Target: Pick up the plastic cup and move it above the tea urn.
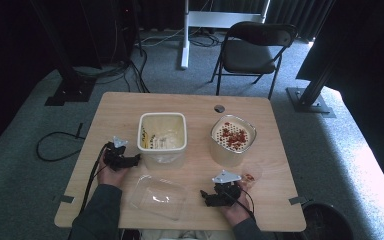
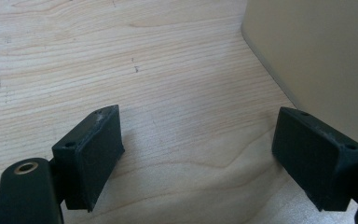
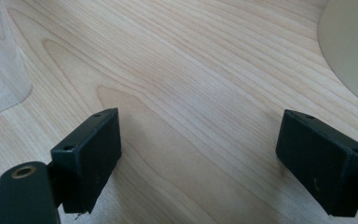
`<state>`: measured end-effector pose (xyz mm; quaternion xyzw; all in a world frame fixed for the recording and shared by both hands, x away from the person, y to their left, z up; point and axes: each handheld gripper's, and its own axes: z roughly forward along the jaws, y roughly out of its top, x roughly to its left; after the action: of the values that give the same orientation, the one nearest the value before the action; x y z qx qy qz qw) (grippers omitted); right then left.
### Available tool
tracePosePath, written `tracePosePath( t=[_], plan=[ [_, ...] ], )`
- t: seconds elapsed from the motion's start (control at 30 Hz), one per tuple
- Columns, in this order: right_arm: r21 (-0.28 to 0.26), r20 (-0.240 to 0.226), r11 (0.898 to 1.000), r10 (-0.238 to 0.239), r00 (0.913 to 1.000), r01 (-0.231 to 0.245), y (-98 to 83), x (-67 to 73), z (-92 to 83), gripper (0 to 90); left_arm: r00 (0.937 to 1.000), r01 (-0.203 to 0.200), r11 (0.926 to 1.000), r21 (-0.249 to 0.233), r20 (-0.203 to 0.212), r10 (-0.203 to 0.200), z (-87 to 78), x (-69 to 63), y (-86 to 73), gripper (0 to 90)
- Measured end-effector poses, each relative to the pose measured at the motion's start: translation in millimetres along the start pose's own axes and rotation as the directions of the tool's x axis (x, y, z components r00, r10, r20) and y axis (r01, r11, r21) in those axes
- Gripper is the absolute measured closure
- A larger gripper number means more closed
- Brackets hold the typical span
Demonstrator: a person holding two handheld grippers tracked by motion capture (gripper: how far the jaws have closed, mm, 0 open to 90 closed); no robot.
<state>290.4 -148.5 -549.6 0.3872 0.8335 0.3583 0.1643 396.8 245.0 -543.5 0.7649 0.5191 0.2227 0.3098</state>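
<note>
1. The left claw lay on the worktop near its left edge, jaws spread wide with nothing between them; in the left gripper view the left claw had bare wood in the gap and the wall of the square cream tub just beside its right-hand jaw.
2. The right claw rested toward the near right of the worktop, jaws also wide and empty; in the right gripper view the right claw faced bare wood, with the clear lid off at the left and the round container off at the right.
3. The square cream tub stood open near the worktop's middle, apart from the left claw but close; the clear lid lay flat by the near edge, between the two claws.
4. The round container stood right of the tub, with red bits on its perforated top; a small clear cup with red bits sat just beside the right hand.
5. The tub looked like light, stiff plastic with smooth, likely slippery walls; its rim seemed the surest place to pinch.
6. The lid looked thin, flexible and slick; a hold at one edge or corner would probably suit, gently, since it could bend or slide.
</note>
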Motion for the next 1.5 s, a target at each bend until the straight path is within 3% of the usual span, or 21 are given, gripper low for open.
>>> tracePosePath(
  t=[0.2,0.33,0.63,0.8,0.9,1.07,1.5],
  plan=[
    [-0.001,0.0,1.0,-0.003,1.0,0.003,0.1,-0.4,0.2,13.4,0.9998,0.015,0.9999,-0.007,-0.011,-0.015,-0.4,-0.4,-1.0,16.9],
    [-0.001,0.001,1.0,0.0,1.0,0.0,0.4,-0.8,0.6,13.4,0.9988,0.038,0.9991,-0.021,-0.031,-0.039,-2.2,0.9,-2.2,24.9],
    [-0.001,0.001,1.0,0.0,1.0,0.0,0.5,-0.8,0.6,13.4,0.9997,0.02,0.9998,0.003,-0.015,-0.02,-3.9,2.7,-0.7,26.3],
    [-0.001,0.001,1.0,0.0,1.0,0.0,0.5,-0.7,0.6,13.4,0.9998,0.019,0.9998,0.008,-0.002,-0.019,-9.9,0.9,-3.4,33.8],
    [-0.001,0.0,1.0,0.0,1.0,0.0,0.5,-0.8,0.6,13.4,0.9991,0.03,0.9995,-0.007,0.029,-0.03,-17.7,0.8,-4.7,36.0],
    [-0.001,0.001,1.0,0.0,1.0,0.0,0.5,-0.7,0.6,13.4,0.9976,0.009,0.9991,-0.042,0.069,-0.006,-32.5,-2.3,-4.6,38.5],
    [-0.001,0.001,1.0,-0.001,1.0,0.001,0.5,-0.8,0.6,13.4,0.9906,-0.047,0.9926,-0.112,0.123,0.061,-71.7,-22.3,-3.9,39.2]
  ],
)
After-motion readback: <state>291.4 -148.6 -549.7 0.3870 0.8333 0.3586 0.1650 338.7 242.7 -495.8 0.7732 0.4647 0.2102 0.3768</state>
